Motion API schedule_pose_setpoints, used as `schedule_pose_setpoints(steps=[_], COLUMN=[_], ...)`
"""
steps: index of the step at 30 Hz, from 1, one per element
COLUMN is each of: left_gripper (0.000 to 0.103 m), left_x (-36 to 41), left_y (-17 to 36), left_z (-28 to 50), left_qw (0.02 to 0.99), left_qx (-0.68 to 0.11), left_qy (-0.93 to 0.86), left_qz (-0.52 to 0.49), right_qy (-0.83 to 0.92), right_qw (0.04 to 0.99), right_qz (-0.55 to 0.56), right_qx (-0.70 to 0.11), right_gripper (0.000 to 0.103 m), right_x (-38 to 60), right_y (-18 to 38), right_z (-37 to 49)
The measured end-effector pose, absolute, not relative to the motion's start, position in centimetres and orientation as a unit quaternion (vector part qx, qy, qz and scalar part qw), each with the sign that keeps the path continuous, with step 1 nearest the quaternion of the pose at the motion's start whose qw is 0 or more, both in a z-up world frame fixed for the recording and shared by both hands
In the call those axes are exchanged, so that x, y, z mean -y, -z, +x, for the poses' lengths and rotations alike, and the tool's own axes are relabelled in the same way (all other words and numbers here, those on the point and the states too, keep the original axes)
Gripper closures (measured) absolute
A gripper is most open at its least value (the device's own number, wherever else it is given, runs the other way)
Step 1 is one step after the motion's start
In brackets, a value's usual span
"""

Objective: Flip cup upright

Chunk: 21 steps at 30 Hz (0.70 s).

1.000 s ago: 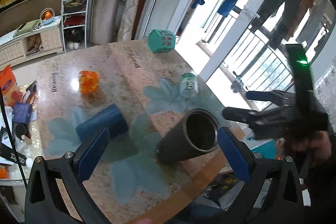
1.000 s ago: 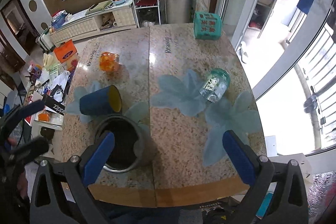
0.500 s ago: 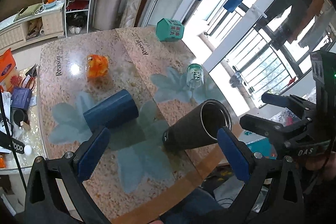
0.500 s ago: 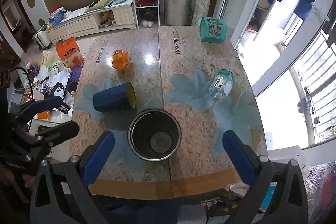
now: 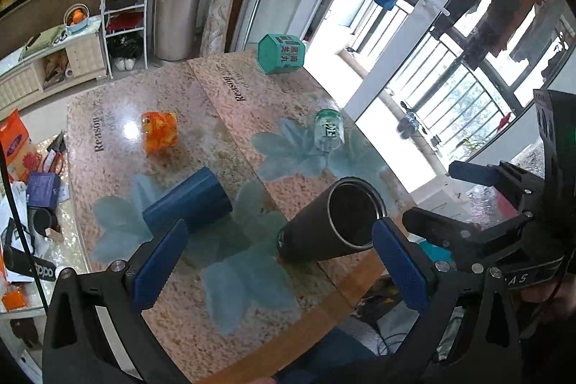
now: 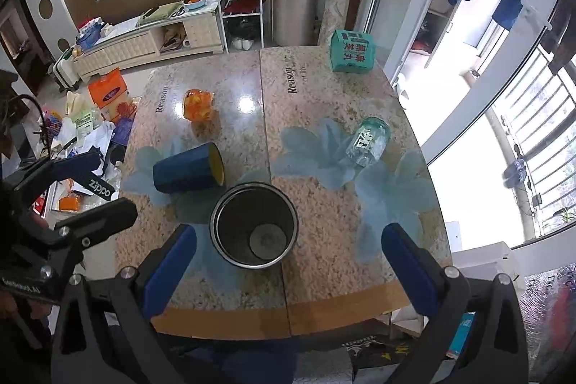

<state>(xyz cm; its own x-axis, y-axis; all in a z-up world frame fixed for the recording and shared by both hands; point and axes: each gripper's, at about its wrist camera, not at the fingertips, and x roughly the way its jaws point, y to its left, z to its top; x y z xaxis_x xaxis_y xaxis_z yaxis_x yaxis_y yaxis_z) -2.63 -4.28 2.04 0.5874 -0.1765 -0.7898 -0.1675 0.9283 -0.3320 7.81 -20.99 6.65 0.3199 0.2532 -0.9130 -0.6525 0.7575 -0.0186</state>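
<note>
A dark steel tumbler [image 6: 254, 225] stands upright with its open mouth up, near the table's front edge; it also shows in the left wrist view [image 5: 329, 226]. A blue cup with a yellow inside [image 6: 188, 168] lies on its side just behind it, also in the left wrist view [image 5: 187, 202]. A clear teal glass [image 6: 369, 141] lies on its side at the right, also in the left wrist view [image 5: 328, 130]. My left gripper [image 5: 277, 261] is open and empty above the table's front. My right gripper [image 6: 288, 269] is open and empty, above and in front of the tumbler.
An orange jar [image 6: 198, 104] stands at the back left. A teal box [image 6: 352, 52] sits at the back right corner. The stone table [image 6: 324, 287] has a wooden front edge. Clutter lies on the floor to the left [image 6: 86, 125].
Both grippers have pulled back and up from the table. The tumbler stands where it was and now sits farther from the fingers in both views.
</note>
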Motion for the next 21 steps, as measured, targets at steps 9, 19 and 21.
schedule_pose_setpoints(steps=[9,19,21], left_gripper=[0.000,0.000,0.000], left_x=[4.31,4.38,4.39], left_y=[-1.83,-1.23,-1.22], left_z=[-2.31,-2.09,-2.08], left_qw=[0.868,0.866,0.867], left_qx=[-0.457,-0.462,-0.461], left_qy=[0.007,0.006,0.006], left_qz=[-0.191,-0.189,-0.188], right_qy=[-0.287,-0.282,-0.281], right_qw=[0.791,0.786,0.786], right_qz=[-0.188,-0.185,-0.183], right_qx=[-0.507,-0.518,-0.520], right_gripper=[0.000,0.000,0.000], right_x=[21.28,21.37,21.45], right_y=[-6.87,-6.38,-6.35], right_z=[7.75,7.81,7.83])
